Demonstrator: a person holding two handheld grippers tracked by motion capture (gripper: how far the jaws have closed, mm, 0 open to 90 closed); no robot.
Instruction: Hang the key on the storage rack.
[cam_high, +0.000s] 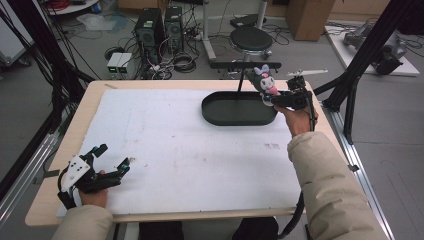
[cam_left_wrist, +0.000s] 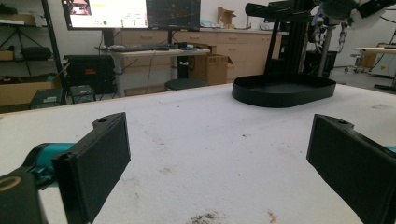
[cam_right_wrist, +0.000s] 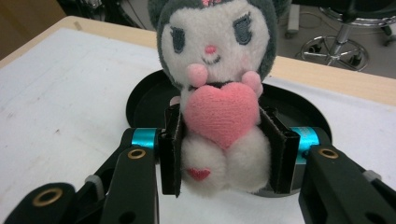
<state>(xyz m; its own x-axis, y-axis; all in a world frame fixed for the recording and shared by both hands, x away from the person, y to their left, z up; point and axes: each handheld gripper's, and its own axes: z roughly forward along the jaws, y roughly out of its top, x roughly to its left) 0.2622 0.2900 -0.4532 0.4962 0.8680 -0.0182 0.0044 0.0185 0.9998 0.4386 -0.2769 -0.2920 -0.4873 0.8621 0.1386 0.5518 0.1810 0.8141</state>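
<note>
While the right gripper (cam_right_wrist: 223, 154) is clamping the plush toy (cam_right_wrist: 218, 88) by its lower body, we are holding it above the near right end of the black tray (cam_high: 220, 114), so we judge the way to the tray is down and a little forward. The toy is staying upright between the jaws, its face turned to our camera. The left gripper (cam_high: 111, 162) is resting well apart from the tray, at the near left of the table (cam_high: 165, 150), with its jaws wide apart and nothing between them. The toy is hiding part of the tray floor, and its ears are being cut off.
</note>
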